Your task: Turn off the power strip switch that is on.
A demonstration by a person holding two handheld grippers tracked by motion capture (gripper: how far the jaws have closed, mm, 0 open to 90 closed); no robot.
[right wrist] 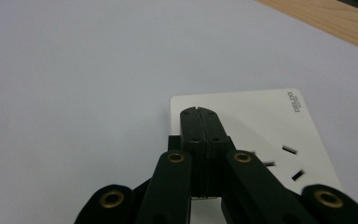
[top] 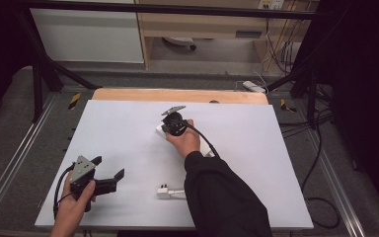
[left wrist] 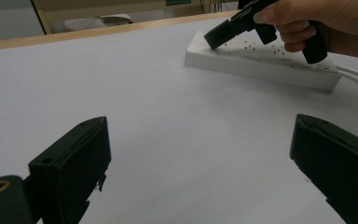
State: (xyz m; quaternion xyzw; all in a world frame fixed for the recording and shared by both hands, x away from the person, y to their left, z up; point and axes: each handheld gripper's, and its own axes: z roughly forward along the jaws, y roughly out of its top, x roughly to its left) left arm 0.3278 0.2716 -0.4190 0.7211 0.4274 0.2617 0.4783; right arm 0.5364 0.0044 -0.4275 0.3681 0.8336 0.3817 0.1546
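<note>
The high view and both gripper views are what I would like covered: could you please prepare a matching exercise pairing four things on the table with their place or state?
Things:
1. left gripper
2. right gripper
3. white plastic power strip
4. white plug with its white cable

Places or states:
A. lies loose near the table's front edge
B. jaws wide apart, holding nothing
C. jaws closed together, tips over the strip's end
D. lies flat mid-table under a hand

Pairs: 1-B, 2-C, 3-D, 4-A
</note>
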